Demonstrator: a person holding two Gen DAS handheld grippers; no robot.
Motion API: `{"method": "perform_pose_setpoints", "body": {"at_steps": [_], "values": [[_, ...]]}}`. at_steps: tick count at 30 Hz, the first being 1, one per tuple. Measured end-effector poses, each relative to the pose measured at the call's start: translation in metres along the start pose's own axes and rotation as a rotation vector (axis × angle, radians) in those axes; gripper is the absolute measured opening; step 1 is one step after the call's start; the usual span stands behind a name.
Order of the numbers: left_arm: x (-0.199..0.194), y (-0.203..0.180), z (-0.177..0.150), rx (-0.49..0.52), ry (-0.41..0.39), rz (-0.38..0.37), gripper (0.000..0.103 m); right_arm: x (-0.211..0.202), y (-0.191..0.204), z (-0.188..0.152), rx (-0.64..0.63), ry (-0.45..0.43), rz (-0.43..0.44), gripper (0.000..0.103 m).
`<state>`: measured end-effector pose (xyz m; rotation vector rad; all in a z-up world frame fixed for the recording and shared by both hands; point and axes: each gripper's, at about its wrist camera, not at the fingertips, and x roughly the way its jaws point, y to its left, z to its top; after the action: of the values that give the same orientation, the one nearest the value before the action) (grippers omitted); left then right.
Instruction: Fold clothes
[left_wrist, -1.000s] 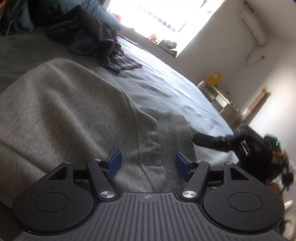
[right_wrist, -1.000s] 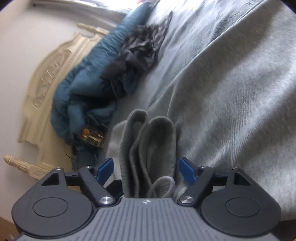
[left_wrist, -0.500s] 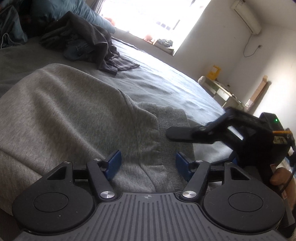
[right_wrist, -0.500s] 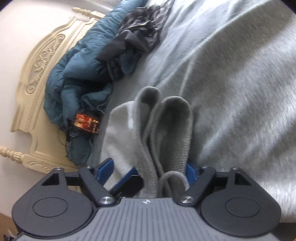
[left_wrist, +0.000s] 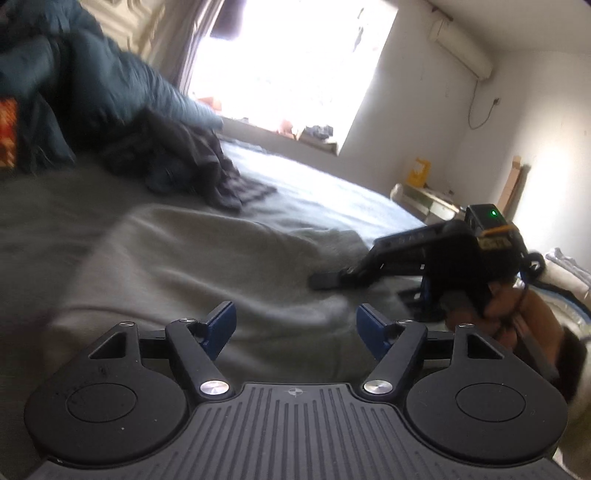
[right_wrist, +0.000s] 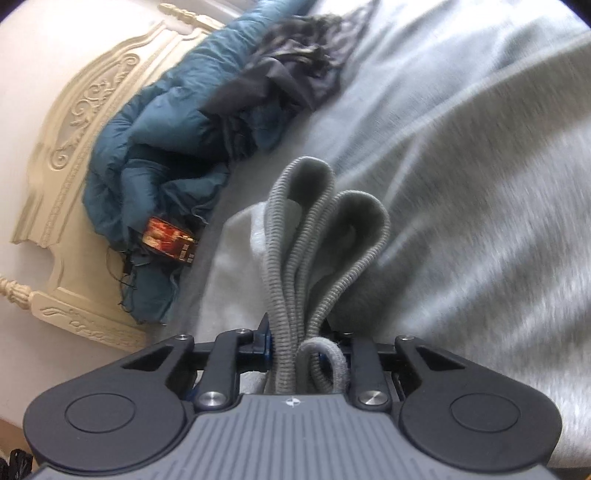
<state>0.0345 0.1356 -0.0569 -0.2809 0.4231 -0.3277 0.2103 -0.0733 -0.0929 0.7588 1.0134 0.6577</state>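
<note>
A grey sweatshirt (left_wrist: 192, 258) lies spread on the bed. Above its near edge my left gripper (left_wrist: 295, 328) hangs open, its jaws still opening, with cloth below the blue pads (left_wrist: 219, 326) and no grip on it. To the right in the left wrist view, a hand (left_wrist: 517, 314) holds my right gripper (left_wrist: 325, 280) low against the sweatshirt's edge. In the right wrist view the right gripper (right_wrist: 299, 347) is closing, and its jaws clamp the bunched ribbed hem (right_wrist: 325, 229), which stands up in two loops in front of them.
A teal duvet (right_wrist: 155, 147) and a heap of dark clothes (left_wrist: 184, 158) lie at the head of the bed, by a cream carved headboard (right_wrist: 62, 140). A small red packet (right_wrist: 168, 238) sits beside the duvet. A bright window (left_wrist: 288, 62) is beyond the bed.
The right jaws went from wide apart to clamped on the ribbed hem. The left gripper drew back and lifted off the sweatshirt while its jaws widened a little.
</note>
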Motion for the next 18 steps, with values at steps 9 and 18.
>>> {"method": "perform_pose_setpoints", "body": {"at_steps": [9,18], "values": [[-0.024,0.011,-0.011,0.020,0.039,0.166,0.077,-0.052,0.027,0.040,-0.085,-0.092,-0.007,0.023],[0.007,0.002,-0.023,0.061,0.113,0.241,0.077,-0.126,0.020,0.064,-0.118,-0.194,-0.100,0.023]]}}
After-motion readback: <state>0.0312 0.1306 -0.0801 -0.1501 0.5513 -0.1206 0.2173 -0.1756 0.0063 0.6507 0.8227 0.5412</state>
